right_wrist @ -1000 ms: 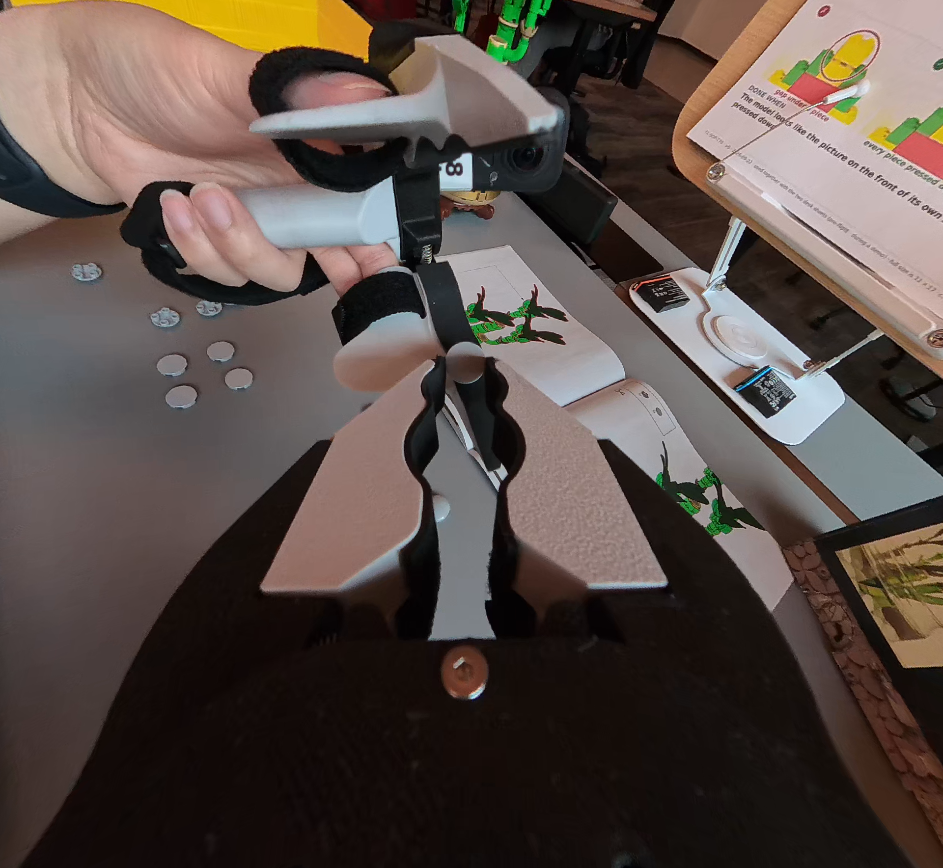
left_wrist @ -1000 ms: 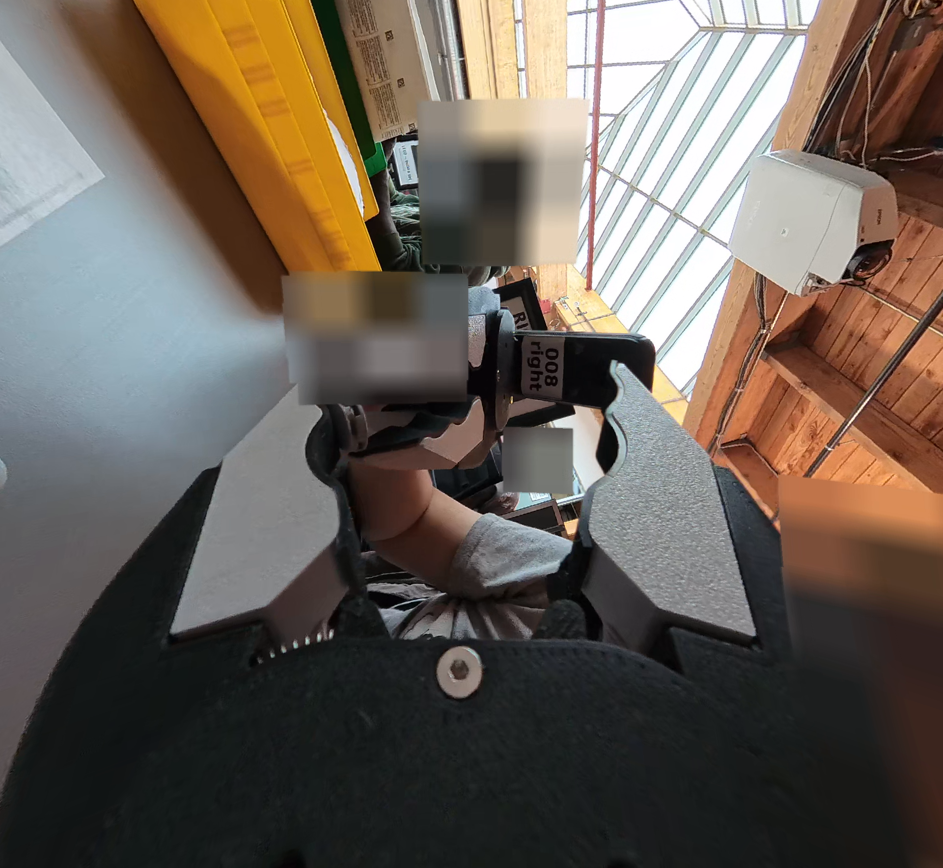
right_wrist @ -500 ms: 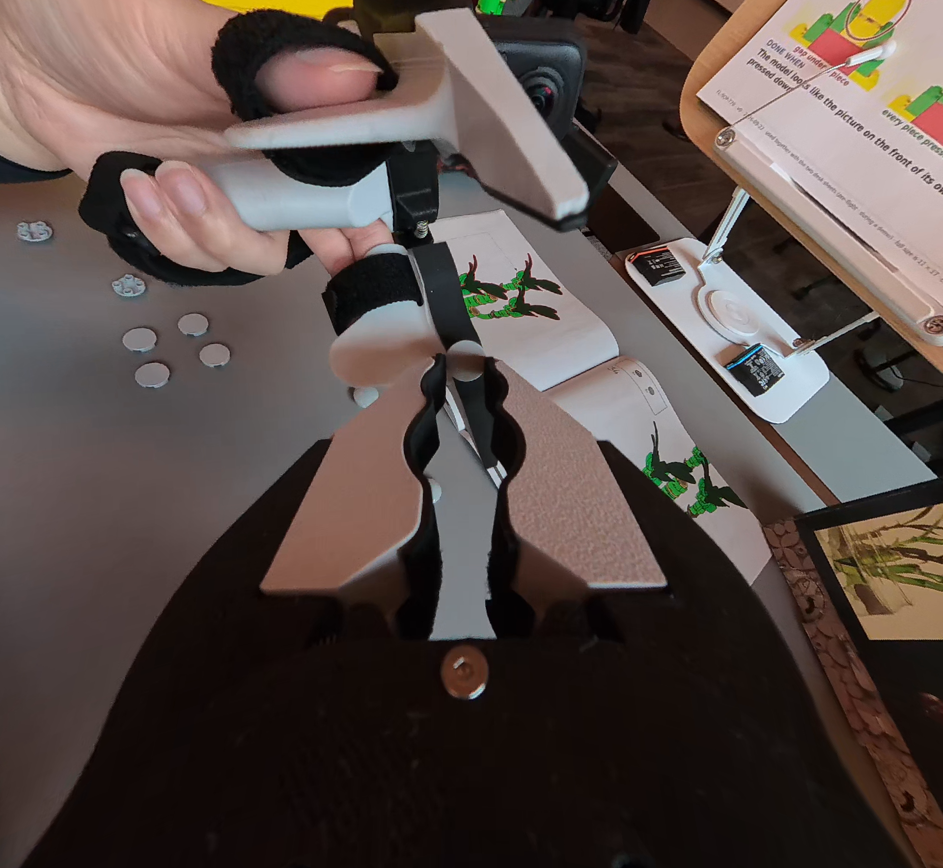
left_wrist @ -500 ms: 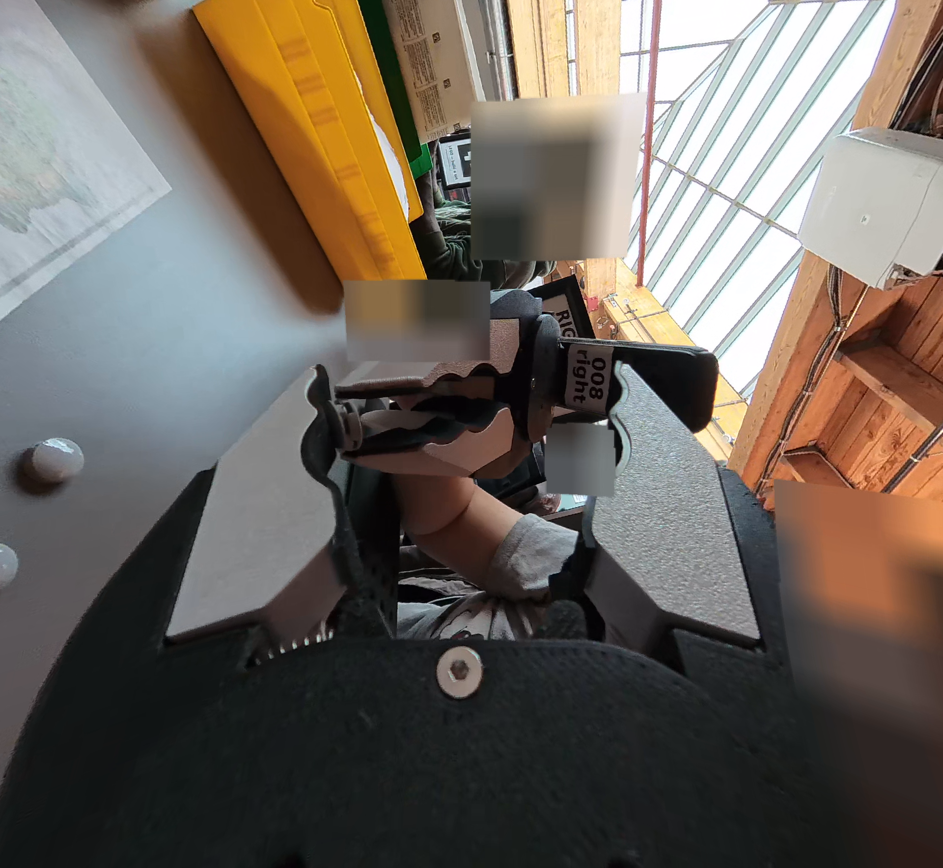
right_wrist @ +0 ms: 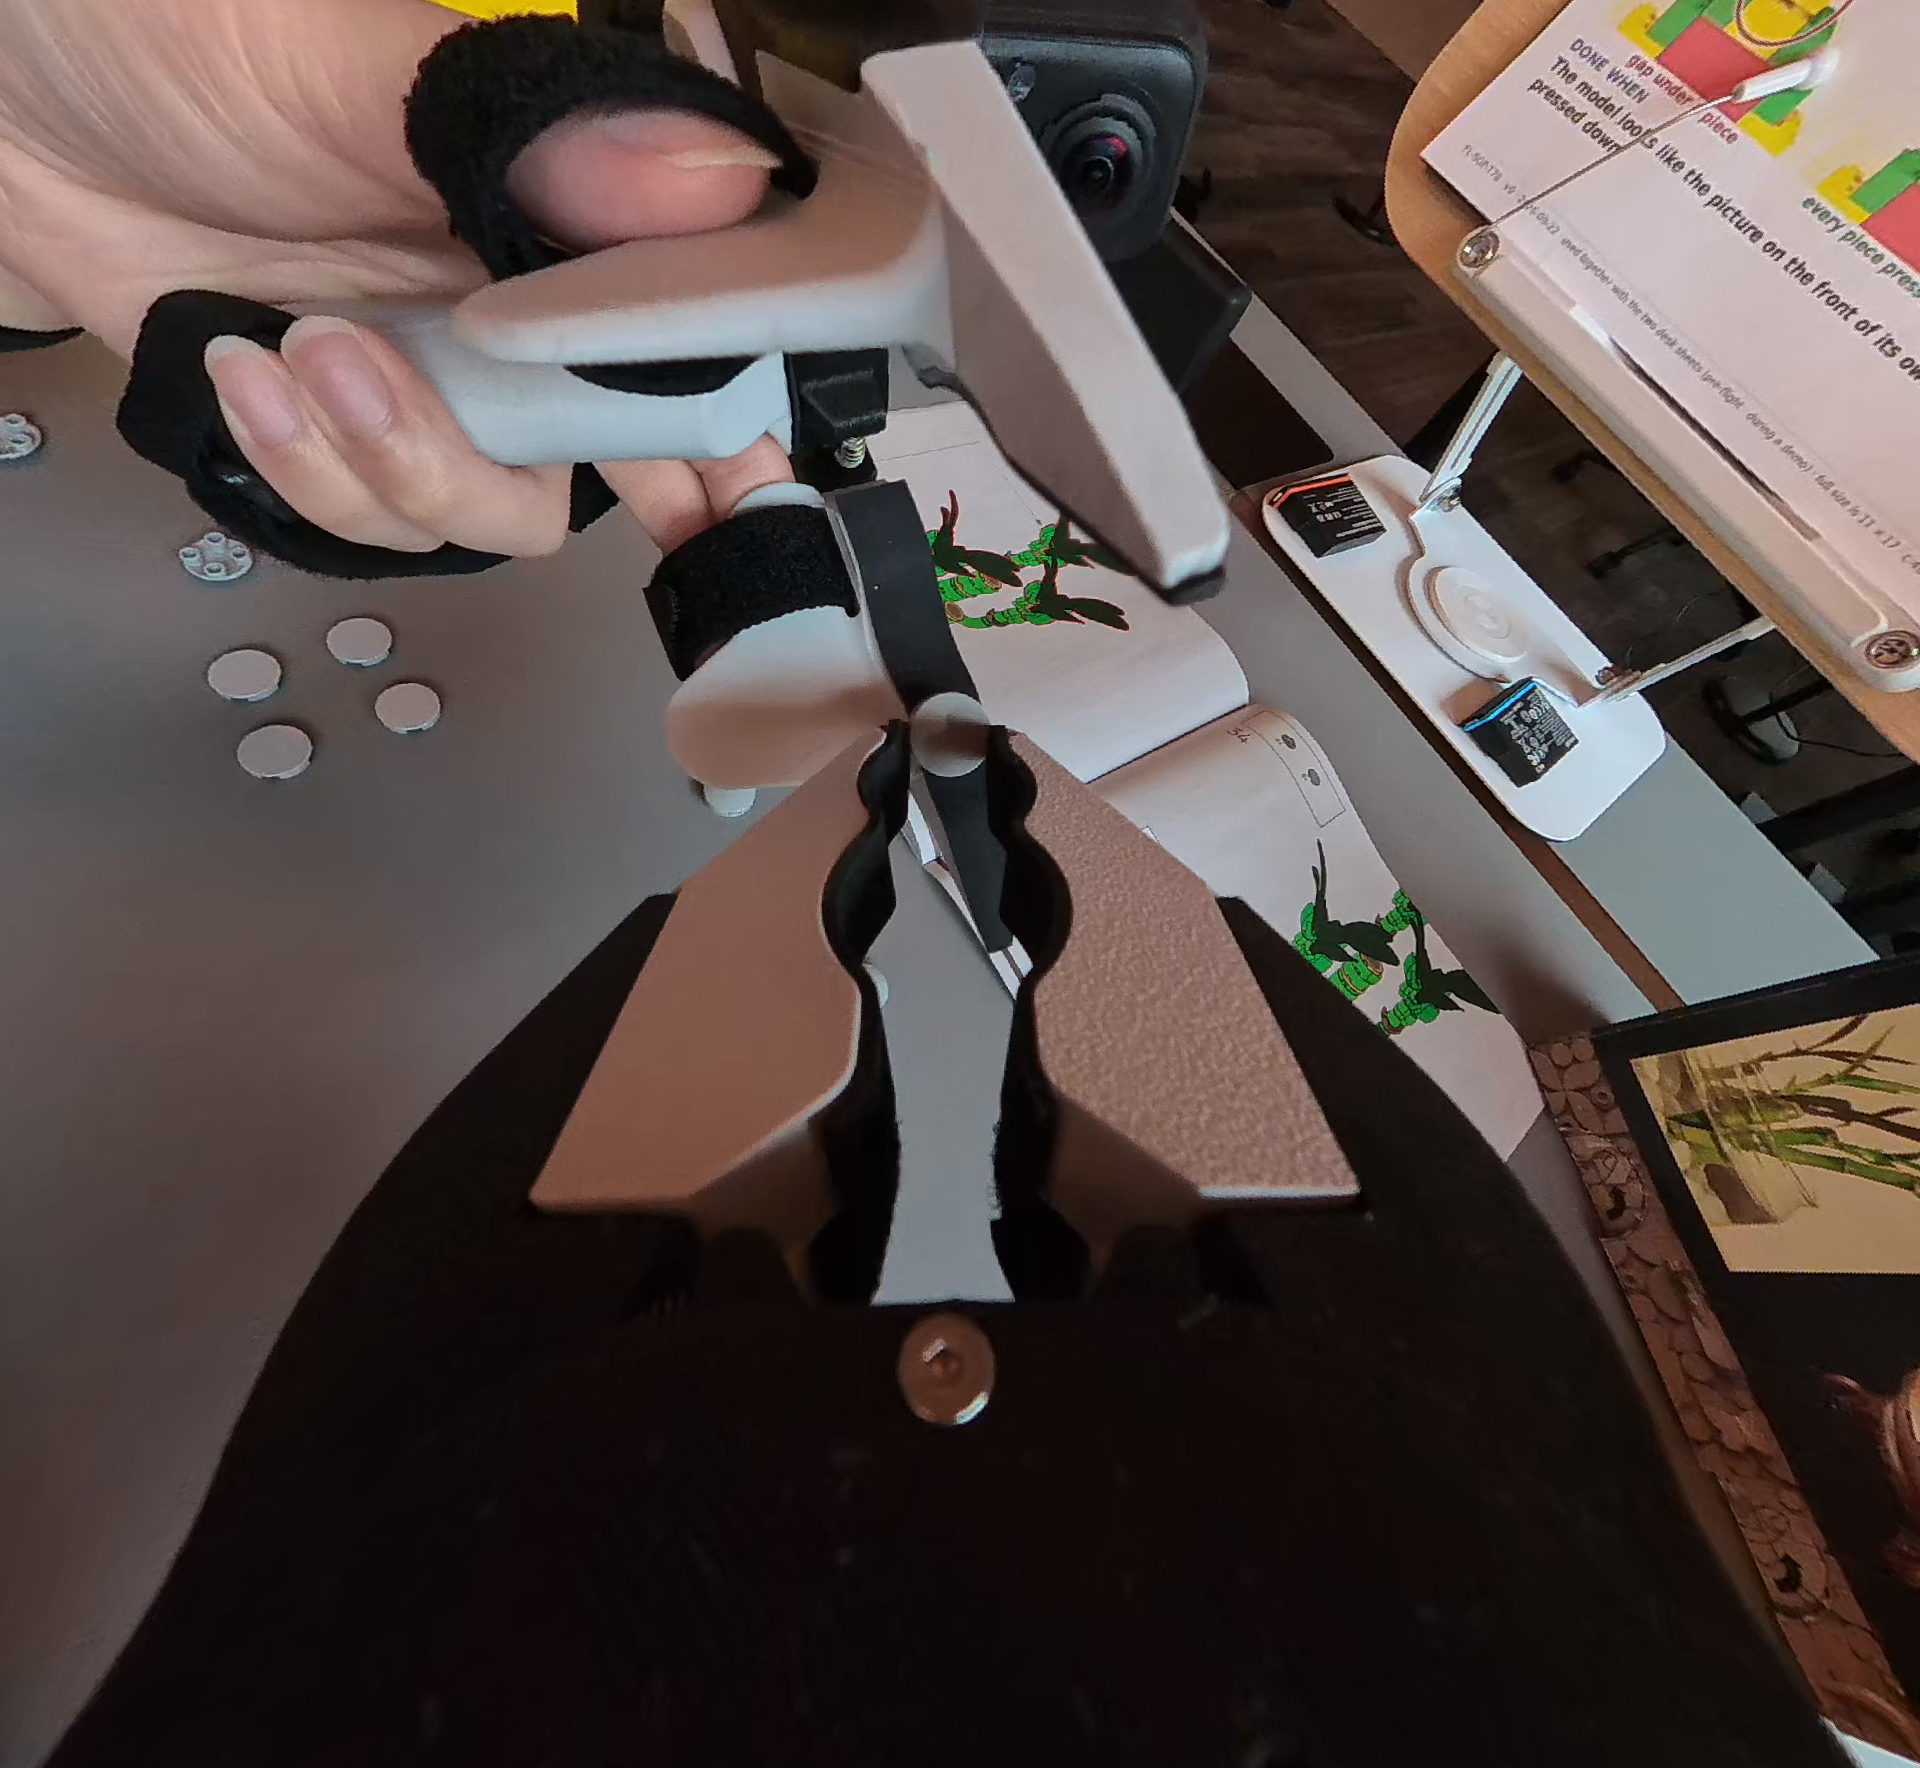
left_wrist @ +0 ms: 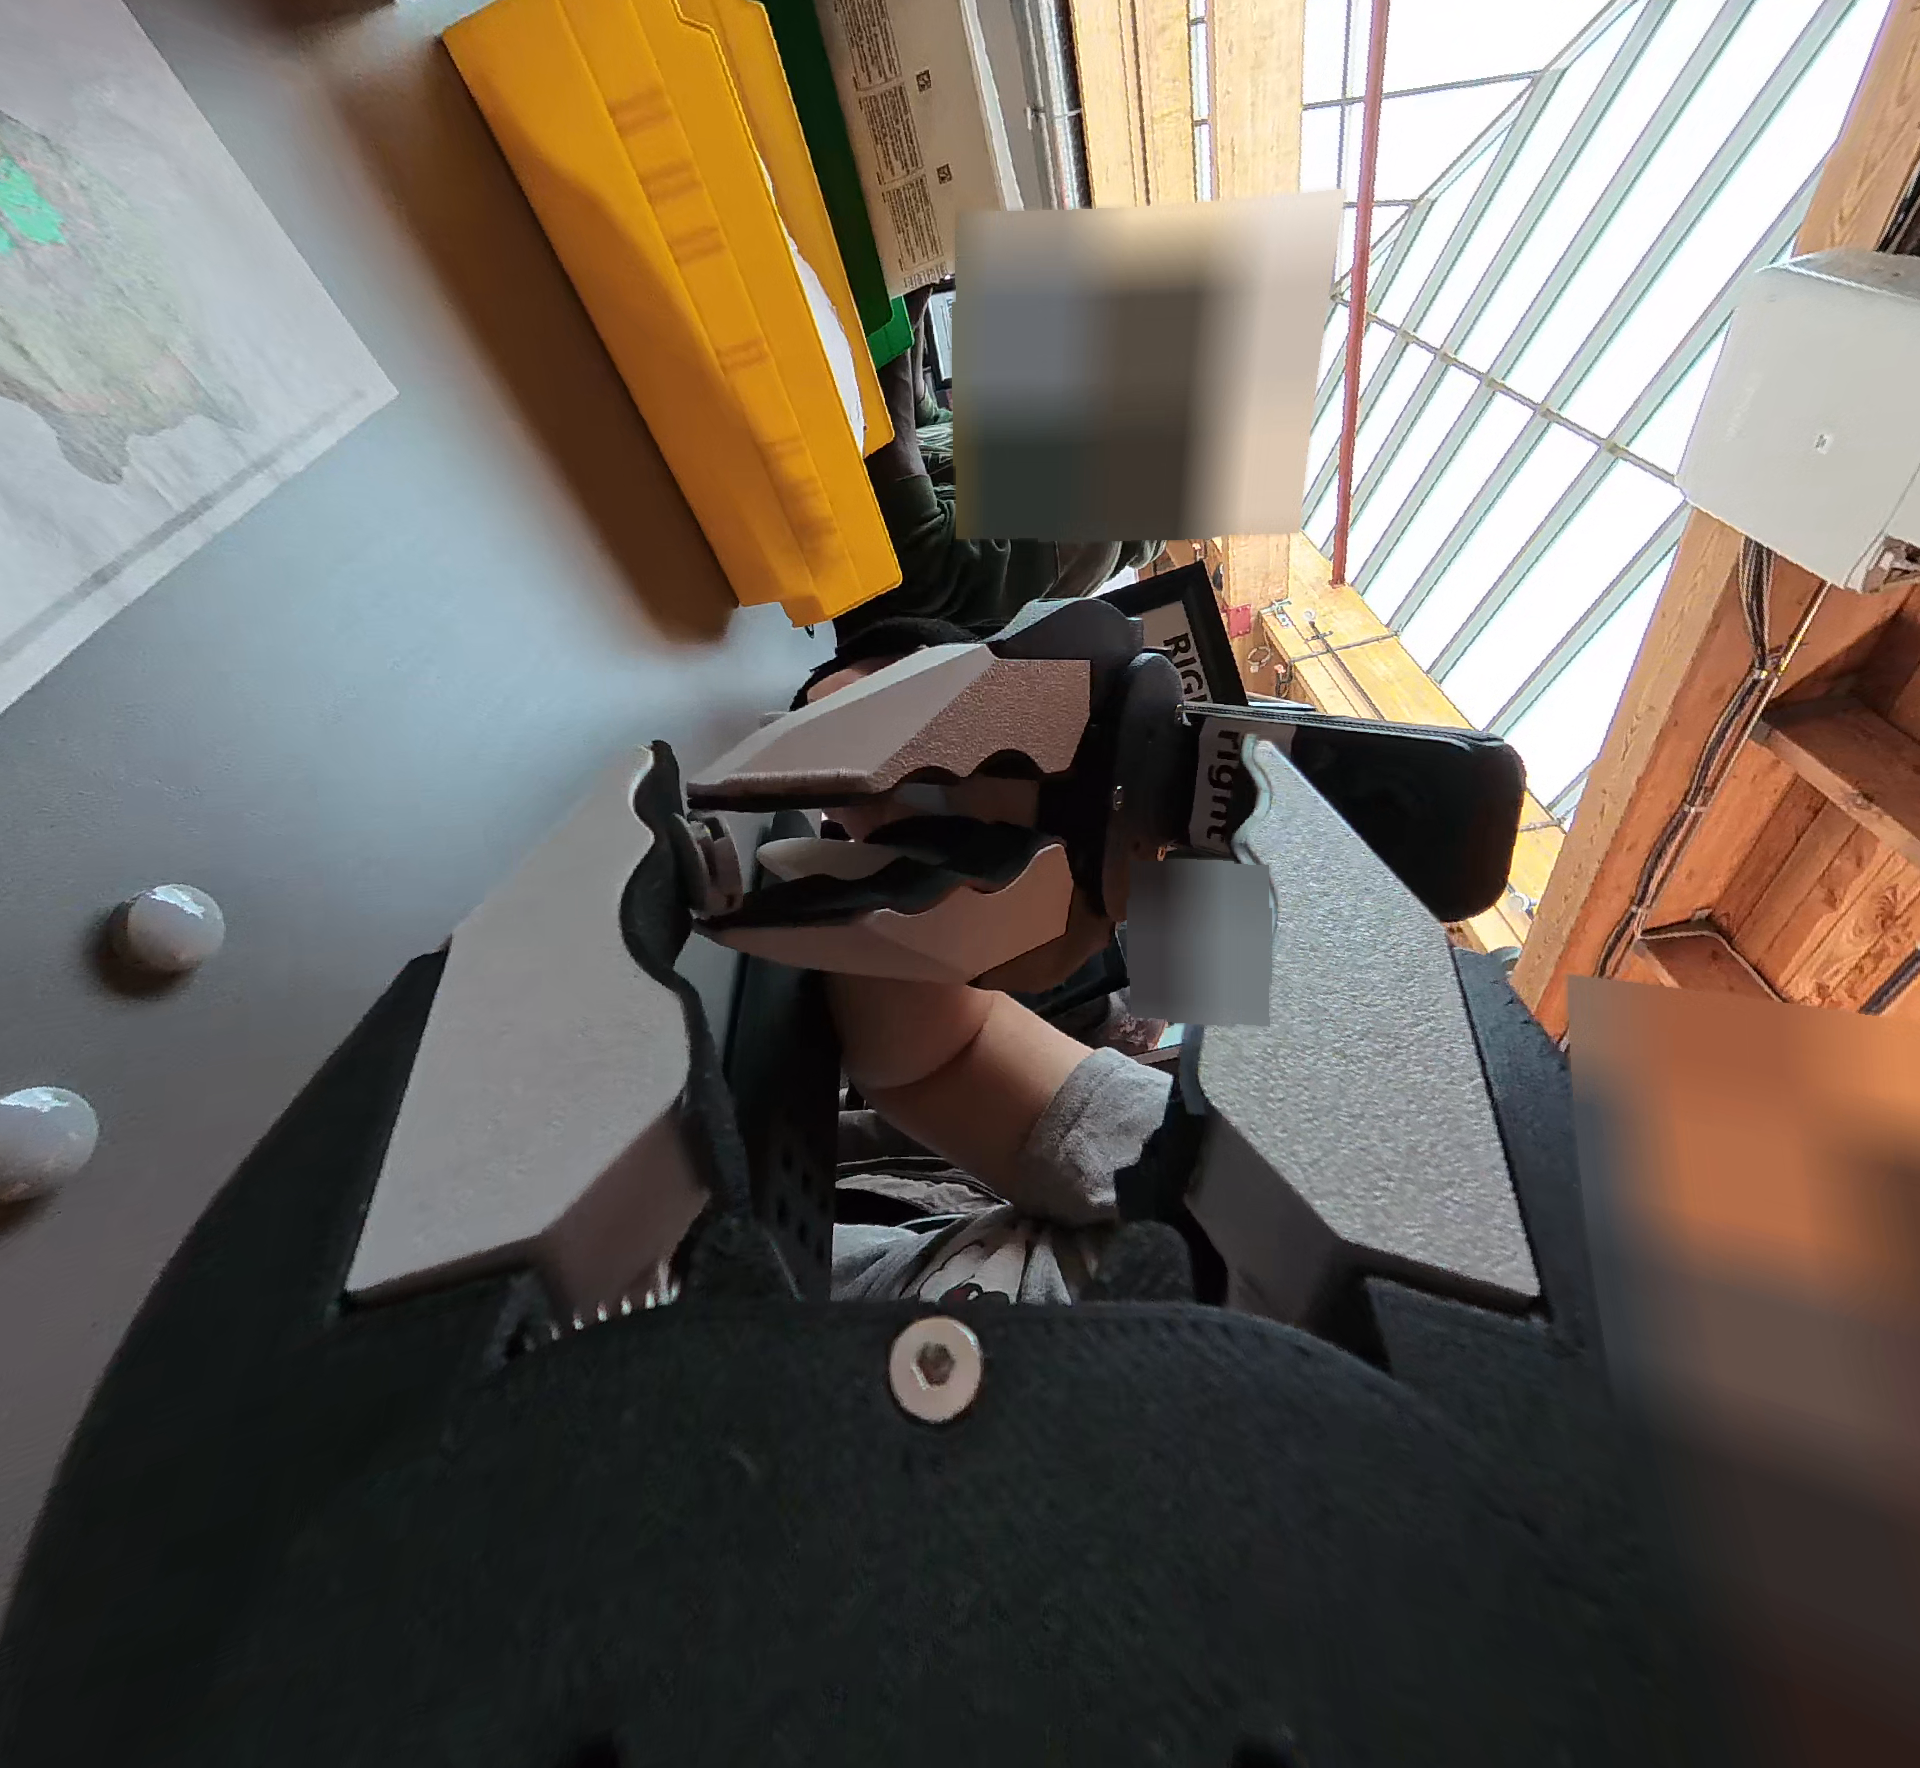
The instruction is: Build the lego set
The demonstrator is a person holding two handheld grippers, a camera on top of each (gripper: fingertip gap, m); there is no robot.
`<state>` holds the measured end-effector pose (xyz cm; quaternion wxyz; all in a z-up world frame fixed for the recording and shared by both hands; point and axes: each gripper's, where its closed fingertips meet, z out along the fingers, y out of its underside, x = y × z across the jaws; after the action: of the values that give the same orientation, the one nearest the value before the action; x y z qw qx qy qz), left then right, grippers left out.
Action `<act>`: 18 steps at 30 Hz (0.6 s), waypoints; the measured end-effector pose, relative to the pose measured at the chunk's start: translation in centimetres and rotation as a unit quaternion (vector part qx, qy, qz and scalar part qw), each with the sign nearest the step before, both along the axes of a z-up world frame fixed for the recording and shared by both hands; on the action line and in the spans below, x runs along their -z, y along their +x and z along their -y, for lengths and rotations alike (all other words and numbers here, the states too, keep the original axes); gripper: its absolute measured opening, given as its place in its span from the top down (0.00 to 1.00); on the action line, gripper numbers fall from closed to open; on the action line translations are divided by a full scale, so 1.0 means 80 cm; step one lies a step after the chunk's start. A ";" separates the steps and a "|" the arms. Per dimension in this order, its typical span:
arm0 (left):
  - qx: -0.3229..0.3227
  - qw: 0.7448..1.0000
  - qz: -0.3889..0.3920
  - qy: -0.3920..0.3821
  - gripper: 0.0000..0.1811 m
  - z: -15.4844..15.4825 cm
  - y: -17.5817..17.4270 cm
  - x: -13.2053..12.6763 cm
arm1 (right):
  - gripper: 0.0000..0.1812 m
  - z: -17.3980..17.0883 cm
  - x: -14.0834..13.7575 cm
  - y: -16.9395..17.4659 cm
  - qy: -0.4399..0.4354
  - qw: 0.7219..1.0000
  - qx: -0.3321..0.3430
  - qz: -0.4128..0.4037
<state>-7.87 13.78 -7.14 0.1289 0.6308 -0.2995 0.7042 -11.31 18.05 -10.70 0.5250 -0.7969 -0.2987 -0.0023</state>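
Right wrist view: your right gripper pinches a small grey round piece against the splayed left gripper's finger, while loose grey discs on the table suggest much building remains.

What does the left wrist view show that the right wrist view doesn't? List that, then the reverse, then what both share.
Only the left wrist view: the glass roof, a white box on the wooden wall, and the left gripper seen from behind, jaws wide open.
Only the right wrist view: the hand holding the left gripper, flat grey discs, a white stand, and a printed sheet on a board.
Both: the yellow bin, grey table, booklet, and the right gripper shut on a small round grey piece.
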 end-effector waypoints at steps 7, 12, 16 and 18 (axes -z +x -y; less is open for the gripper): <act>0.003 0.999 0.015 -0.043 0.45 -0.004 0.000 -0.007 | 0.92 0.001 -0.004 0.001 0.012 1.000 0.009 -0.004; 0.002 0.999 0.016 -0.044 0.45 -0.004 0.000 -0.007 | 0.92 0.001 -0.005 0.001 0.023 1.000 0.012 0.009; 0.004 0.999 0.017 -0.045 0.46 -0.003 -0.001 -0.008 | 0.92 0.002 -0.007 0.000 0.028 1.000 0.008 0.000; 0.006 0.999 0.017 -0.046 0.46 -0.002 -0.001 -0.009 | 0.92 0.003 -0.008 0.000 0.031 0.999 0.005 0.002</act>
<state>-7.97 13.93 -6.39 0.1568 0.6102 -0.2723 0.7273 -11.34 17.83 -10.08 0.5491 -0.7817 -0.2953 -0.0156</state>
